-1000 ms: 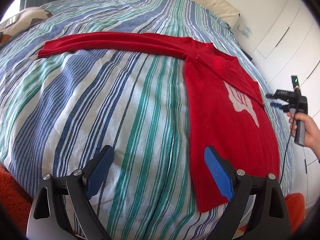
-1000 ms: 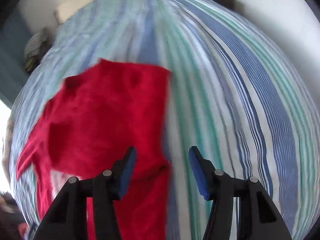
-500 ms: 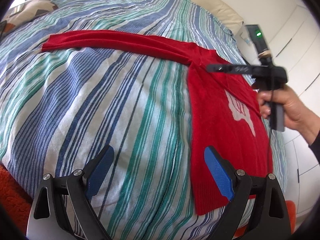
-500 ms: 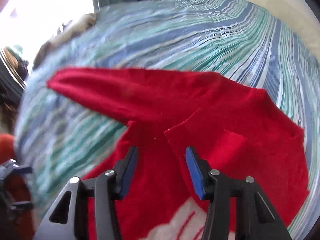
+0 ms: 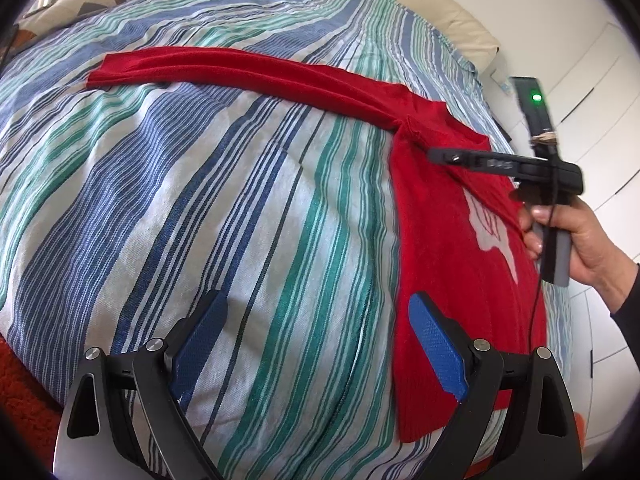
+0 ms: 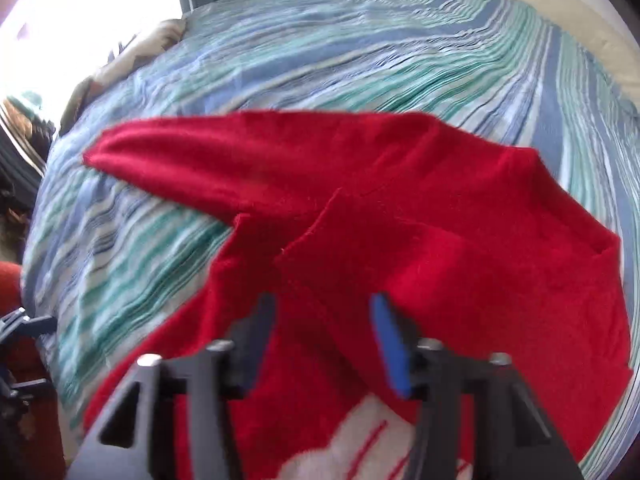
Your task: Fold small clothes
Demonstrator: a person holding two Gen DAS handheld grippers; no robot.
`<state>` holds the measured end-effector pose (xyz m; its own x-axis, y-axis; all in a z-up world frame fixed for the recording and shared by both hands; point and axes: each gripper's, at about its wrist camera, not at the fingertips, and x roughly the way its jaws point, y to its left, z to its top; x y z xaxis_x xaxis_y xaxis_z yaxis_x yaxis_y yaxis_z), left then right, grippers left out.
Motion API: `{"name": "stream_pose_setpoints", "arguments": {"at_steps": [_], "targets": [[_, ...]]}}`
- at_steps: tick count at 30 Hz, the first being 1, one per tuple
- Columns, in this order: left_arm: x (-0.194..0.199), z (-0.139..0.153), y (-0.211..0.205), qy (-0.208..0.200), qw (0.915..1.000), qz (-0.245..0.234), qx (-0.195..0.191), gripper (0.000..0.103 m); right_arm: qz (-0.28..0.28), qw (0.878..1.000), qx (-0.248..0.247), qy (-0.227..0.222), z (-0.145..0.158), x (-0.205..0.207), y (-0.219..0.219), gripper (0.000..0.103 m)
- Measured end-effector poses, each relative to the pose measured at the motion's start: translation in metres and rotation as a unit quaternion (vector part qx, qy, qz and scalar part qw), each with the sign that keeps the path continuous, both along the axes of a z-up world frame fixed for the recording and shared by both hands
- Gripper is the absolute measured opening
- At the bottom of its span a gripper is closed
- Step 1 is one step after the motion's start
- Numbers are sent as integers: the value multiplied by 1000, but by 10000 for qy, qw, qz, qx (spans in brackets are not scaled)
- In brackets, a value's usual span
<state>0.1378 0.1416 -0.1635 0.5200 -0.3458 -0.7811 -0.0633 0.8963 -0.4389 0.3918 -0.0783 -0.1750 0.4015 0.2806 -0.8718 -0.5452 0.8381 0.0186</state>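
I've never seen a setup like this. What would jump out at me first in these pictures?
The bright red knitted sweater with a white motif lies on a blue, green and white striped bedspread, one long sleeve stretched out flat toward the bed's far left. Over its shoulder area a hand holds the black right gripper, its jaws opening above the fabric without pinching it. In the foreground the left gripper hangs open over the sweater's near left edge.

bed: striped duvet [image 5: 240, 200] | wall: white wardrobe doors [image 5: 600, 92] | window [image 6: 60, 20]: bright daylight
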Motion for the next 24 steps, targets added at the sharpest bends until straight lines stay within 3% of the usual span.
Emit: {"name": "stream_pose_setpoints", "arguments": {"at_steps": [3,4,6,8,9,12,14,17,20,22,24], "targets": [[-2,2,0,-31,10000,-17,13,93,-585,9905,1243,-39,29,-7,-58,60],[-2,2,2,-24,10000,-15,8,93,-1038,9794,1734,49,35,-7,-94,63],[-3,1,3,-14,10000,6,8,93,-1799,9606,2104,239,32,-5,-146,63],[-3,1,2,-10,10000,1,40,93,-2790,9375,1991,605,8,-6,-210,63],[-2,1,0,-8,10000,-22,94,93,-3297,9256,1672,808,-9,-11,-242,63],[-4,0,-5,-14,9996,-93,276,93,-4127,9057,798,547,-17,-36,-295,60],[-7,0,-7,-38,9994,-131,331,93,-4140,9027,1153,209,-1,-63,-307,60],[-8,1,-12,-61,9988,-220,438,93,-3374,9207,1940,303,18,-102,-283,60],[-7,-1,-17,-59,9980,-275,557,93,-2602,9372,2231,643,17,-142,-239,60],[-7,-5,-19,-15,9974,-320,643,94,-2527,9372,2193,984,-2,-169,-222,60],[-9,-9,-18,50,9969,-341,707,94,-2975,9322,1742,1105,-26,-194,-224,60]]}}
